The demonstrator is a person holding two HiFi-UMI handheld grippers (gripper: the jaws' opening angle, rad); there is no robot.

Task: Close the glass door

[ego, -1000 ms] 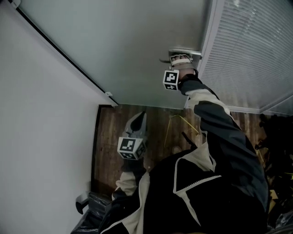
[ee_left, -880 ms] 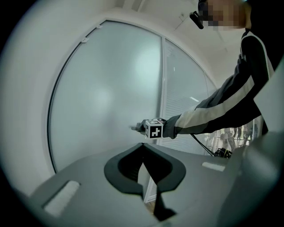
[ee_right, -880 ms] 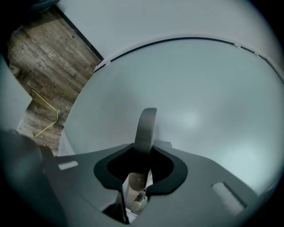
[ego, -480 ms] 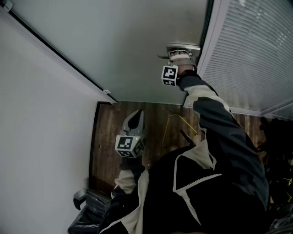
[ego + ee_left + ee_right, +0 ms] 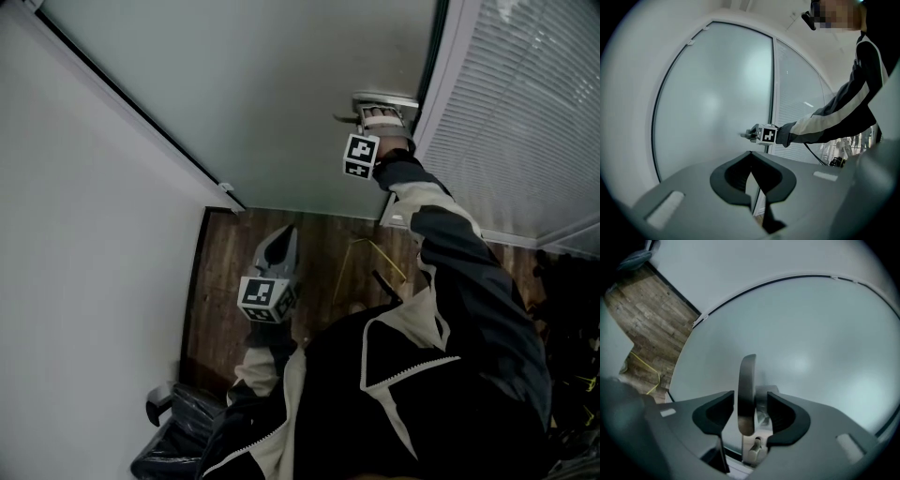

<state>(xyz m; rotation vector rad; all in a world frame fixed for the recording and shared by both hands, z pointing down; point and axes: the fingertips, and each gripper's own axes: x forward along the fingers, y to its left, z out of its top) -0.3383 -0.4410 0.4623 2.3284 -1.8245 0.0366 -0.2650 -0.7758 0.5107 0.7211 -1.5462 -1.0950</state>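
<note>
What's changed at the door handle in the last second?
The right claw has just opened its jaws. The handle now stands between them with a gap on each side, so it is not gripped. The claw itself stays at the handle. The left claw stays low, shut and empty, and the door looks as it did.

Dim grey room, wood floor underfoot

A dark plank floor [image 5: 234, 272] lies in cool, flat light. A plain white wall [image 5: 84, 281] rises along the floor's left edge. Past its far right end stands a panel of slatted blinds [image 5: 525, 112], paler than the rest. A thin yellow cable [image 5: 380, 253] loops across the floor. A dark bag-like heap [image 5: 183, 427] sits at the floor's near left corner, and dark clutter [image 5: 567, 309] crowds its right edge.
</note>
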